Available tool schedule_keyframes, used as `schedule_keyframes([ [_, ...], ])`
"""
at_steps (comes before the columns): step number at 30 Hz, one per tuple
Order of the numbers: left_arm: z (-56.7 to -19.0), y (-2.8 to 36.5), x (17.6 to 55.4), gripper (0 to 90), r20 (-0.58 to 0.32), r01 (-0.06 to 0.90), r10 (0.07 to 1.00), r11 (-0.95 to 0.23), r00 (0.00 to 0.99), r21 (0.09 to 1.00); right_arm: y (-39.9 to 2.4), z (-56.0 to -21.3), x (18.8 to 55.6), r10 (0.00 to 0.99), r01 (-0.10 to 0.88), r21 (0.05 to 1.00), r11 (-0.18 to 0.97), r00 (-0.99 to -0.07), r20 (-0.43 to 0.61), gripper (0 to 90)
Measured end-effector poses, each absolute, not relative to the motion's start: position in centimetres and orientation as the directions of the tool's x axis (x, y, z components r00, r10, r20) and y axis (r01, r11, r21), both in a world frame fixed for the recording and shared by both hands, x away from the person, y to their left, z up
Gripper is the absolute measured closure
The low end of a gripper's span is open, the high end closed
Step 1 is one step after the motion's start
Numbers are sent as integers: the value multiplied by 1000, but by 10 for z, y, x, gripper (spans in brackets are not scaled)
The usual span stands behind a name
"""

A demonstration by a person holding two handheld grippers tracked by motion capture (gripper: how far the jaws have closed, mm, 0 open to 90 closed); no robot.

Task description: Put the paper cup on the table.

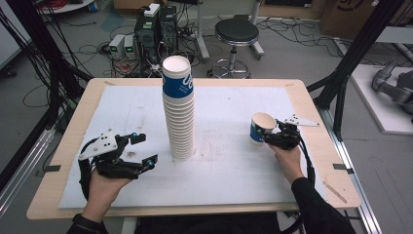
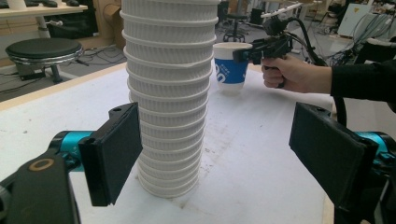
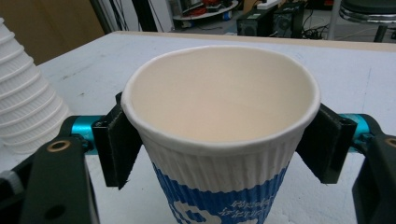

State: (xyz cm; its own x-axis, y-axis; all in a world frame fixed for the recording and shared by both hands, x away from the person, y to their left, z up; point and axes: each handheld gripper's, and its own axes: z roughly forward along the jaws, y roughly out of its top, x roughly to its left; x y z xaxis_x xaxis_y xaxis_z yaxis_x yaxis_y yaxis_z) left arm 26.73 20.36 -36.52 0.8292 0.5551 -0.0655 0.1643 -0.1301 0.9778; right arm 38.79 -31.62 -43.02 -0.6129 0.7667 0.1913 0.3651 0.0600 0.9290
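The right tongs (image 3: 219,154) gripped a single cup (image 3: 219,135) just under its rim; the left tongs (image 2: 219,154) stood open before the stack (image 2: 170,93). Next, likely, setting the cup down on the worktop (image 1: 234,165).

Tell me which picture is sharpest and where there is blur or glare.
Right gripper view: the single cup is sharp, the background soft. Left gripper view: the cup stack is clear, its near pads slightly soft. High view: coarse overall, even light, no glare.

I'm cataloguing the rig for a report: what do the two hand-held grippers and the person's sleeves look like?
Both the left hand-held gripper and the right hand-held gripper are black, with flat rectangular black pads on teal mounts, a grey dotted three-cornered plate and a black cable. The sleeves are black.
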Motion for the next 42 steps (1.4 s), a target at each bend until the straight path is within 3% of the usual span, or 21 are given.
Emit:
schedule_keyframes([
  [42,-365,203,272,171,-79,178,597,-109,798,978,-303,-432,381,814,426,888,172,-570,116,146],
])
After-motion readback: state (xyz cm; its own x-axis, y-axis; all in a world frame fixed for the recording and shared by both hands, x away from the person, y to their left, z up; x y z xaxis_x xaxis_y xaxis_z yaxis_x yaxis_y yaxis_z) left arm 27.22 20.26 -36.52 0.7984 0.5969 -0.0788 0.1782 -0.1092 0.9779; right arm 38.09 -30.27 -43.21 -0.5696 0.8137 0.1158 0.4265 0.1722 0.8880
